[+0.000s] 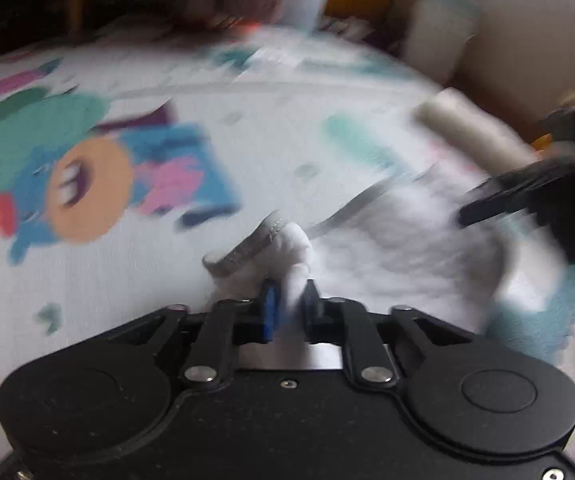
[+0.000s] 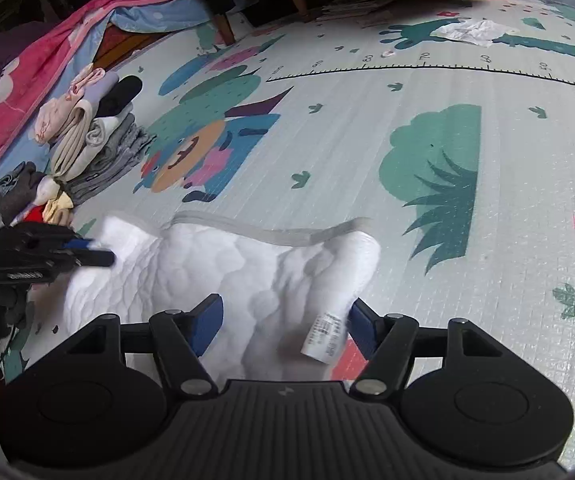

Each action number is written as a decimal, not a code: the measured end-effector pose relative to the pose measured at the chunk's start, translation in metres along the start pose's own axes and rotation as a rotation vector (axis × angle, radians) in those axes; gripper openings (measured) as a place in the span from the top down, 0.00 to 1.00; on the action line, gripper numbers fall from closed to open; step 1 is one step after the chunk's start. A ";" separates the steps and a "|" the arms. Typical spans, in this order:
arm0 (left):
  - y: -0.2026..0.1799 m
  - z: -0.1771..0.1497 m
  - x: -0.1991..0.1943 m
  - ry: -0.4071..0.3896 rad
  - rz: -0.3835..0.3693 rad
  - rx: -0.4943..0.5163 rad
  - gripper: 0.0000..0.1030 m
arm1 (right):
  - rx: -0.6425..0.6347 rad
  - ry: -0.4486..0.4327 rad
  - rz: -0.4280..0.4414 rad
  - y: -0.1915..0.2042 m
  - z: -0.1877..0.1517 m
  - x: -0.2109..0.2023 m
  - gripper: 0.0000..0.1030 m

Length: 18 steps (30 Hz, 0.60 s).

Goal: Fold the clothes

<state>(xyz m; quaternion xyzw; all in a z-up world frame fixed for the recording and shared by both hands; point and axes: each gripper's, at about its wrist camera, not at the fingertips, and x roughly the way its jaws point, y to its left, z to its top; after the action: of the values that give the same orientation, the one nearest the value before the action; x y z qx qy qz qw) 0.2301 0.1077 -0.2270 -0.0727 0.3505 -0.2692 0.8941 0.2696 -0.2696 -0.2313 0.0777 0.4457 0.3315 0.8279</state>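
At the mat's left edge, against the pink blanket, you have a heap of clothes; several pieces look folded and stacked, others near its front end look bunched, so part of the job appears done, though I cannot say how much. Next comes your left tool, pinching a bunched corner of the white garment beside its grey trim; the pinch shows plainly in its own view, where cloth fills the gap between the blue pads. The garment lies rumpled on the play mat, partly doubled over, with a care label turned up at its near right corner. It is not yet a flat, squared fold, so smoothing and at least one more fold seem left. Your right tool hovers over the near edge with its fingers spread wide, gripping nothing.

The left view is badly motion-blurred. The garment's near edge hides behind the right tool's body, so I cannot tell what kind of garment it is. A crumpled white item lies at the mat's far right corner, too small to identify.
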 end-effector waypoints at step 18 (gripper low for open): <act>0.035 -0.016 -0.025 -0.128 0.019 -0.190 0.46 | -0.045 0.002 -0.039 0.000 -0.001 0.003 0.34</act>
<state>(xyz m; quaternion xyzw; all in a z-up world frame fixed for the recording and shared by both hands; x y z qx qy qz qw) 0.2188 0.1513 -0.2357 -0.1708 0.3171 -0.2213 0.9063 0.2704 -0.2679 -0.2338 0.0502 0.4404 0.3252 0.8353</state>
